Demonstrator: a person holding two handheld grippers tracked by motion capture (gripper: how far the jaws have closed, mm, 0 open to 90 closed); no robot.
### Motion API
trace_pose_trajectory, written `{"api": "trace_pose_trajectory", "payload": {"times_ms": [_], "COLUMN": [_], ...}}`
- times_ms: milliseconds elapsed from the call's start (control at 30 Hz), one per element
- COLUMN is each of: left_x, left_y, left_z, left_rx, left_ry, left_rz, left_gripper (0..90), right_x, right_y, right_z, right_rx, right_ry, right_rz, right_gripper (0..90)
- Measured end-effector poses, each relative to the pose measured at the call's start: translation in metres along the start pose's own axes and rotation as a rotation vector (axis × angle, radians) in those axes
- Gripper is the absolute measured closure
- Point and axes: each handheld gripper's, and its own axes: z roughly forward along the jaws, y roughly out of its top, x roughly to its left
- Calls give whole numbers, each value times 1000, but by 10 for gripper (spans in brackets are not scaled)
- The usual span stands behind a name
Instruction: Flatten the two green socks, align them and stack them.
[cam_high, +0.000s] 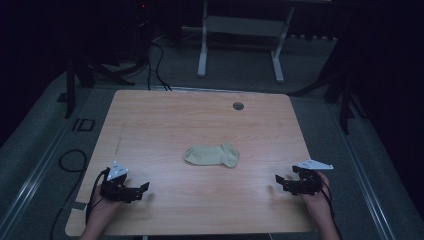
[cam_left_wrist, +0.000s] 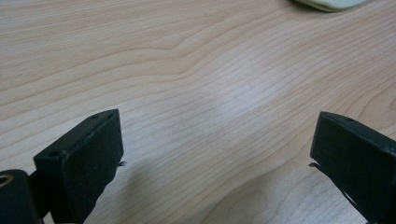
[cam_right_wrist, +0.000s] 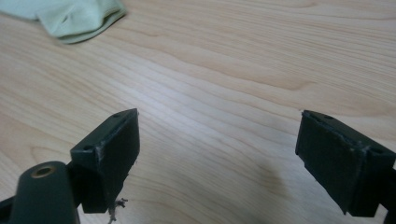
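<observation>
Sock (cam_high: 212, 155), pale green and lying flat, rests near the middle of the wooden table (cam_high: 200, 115), its cuff end pointing right. Left gripper (cam_high: 142, 188) sits at the near left corner of the table, jaws spread wide and holding nothing, well apart from the sock. Right gripper (cam_high: 278, 180) sits at the near right edge, its jaws likewise spread and empty. Both point inward toward the table's centre. A small round grommet (cam_high: 238, 105) lies in the tabletop toward the far edge.
</observation>
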Motion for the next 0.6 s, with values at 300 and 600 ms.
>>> {"api": "trace_pose_trajectory", "payload": {"times_ms": [300,600], "left_x": [15,19], "left_y": [-11,-13], "left_z": [-12,-15], "left_rx": [-53,-85], "left_ry": [65,81], "left_rz": [-74,-104], "left_gripper": [25,25], "right_x": [-2,-3], "right_y": [-9,-10], "right_z": [-3,-2], "right_rx": [-15,-7], "right_ry": [-52,-71], "right_rz": [16,1], "right_gripper": [136,136]}}
